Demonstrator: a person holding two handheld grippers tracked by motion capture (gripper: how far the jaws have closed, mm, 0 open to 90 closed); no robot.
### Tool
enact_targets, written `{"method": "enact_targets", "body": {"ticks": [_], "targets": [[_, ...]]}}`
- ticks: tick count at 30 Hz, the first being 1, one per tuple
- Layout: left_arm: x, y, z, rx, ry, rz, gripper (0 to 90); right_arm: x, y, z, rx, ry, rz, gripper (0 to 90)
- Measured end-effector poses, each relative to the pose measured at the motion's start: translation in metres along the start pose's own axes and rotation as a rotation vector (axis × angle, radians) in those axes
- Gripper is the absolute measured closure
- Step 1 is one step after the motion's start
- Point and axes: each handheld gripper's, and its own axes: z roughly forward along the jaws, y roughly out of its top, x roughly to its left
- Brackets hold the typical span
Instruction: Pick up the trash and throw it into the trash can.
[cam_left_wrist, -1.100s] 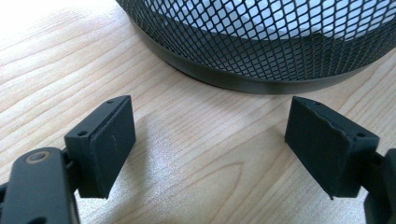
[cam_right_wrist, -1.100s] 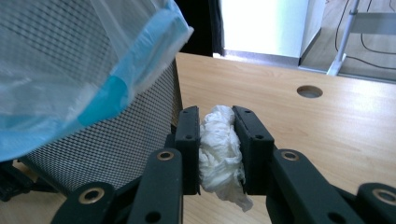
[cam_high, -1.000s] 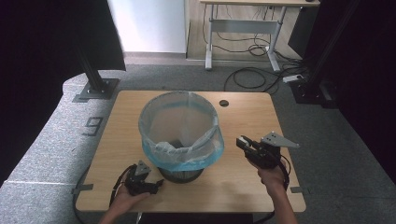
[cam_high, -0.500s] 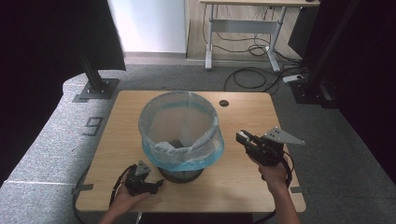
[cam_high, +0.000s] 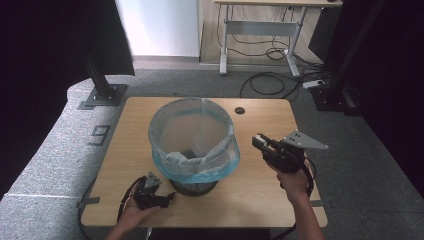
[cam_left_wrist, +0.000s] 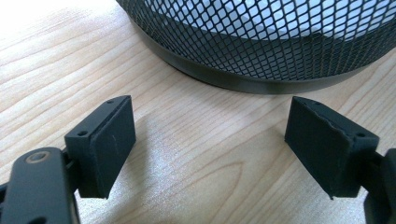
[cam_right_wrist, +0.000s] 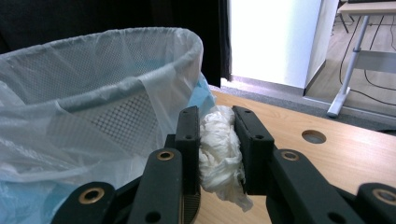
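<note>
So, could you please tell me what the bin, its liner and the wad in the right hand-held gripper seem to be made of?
Bin: black metal mesh, by its diamond grid and solid base ring. Liner: thin translucent plastic film, pale blue, creased and folded over the rim. Wad: probably white tissue or soft paper, crumpled and matte, clamped in the right hand-held gripper.

A bin (cam_high: 194, 145) stands at the middle of the table (cam_high: 260, 185). The left gripper (cam_high: 170, 197) rests on the table at its seven o'clock; the right gripper (cam_high: 257, 141), at three o'clock, holds a paper wad (cam_right_wrist: 218, 149) beside the rim.
</note>
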Motion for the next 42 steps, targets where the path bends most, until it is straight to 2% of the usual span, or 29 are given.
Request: {"method": "enact_targets", "body": {"ticks": [12,23,42], "targets": [[0.000,0.000,0.000,0.004,0.001,0.006,16.1,0.006,0.011,0.003,-0.006,0.009,-0.019,72.5],[0.000,0.000,0.000,0.002,0.001,0.005,16.1,0.012,0.020,0.012,-0.005,0.024,-0.036,72.5],[0.000,0.000,0.000,0.002,0.001,0.004,16.1,0.017,0.031,0.028,-0.004,0.042,-0.035,72.5]]}}
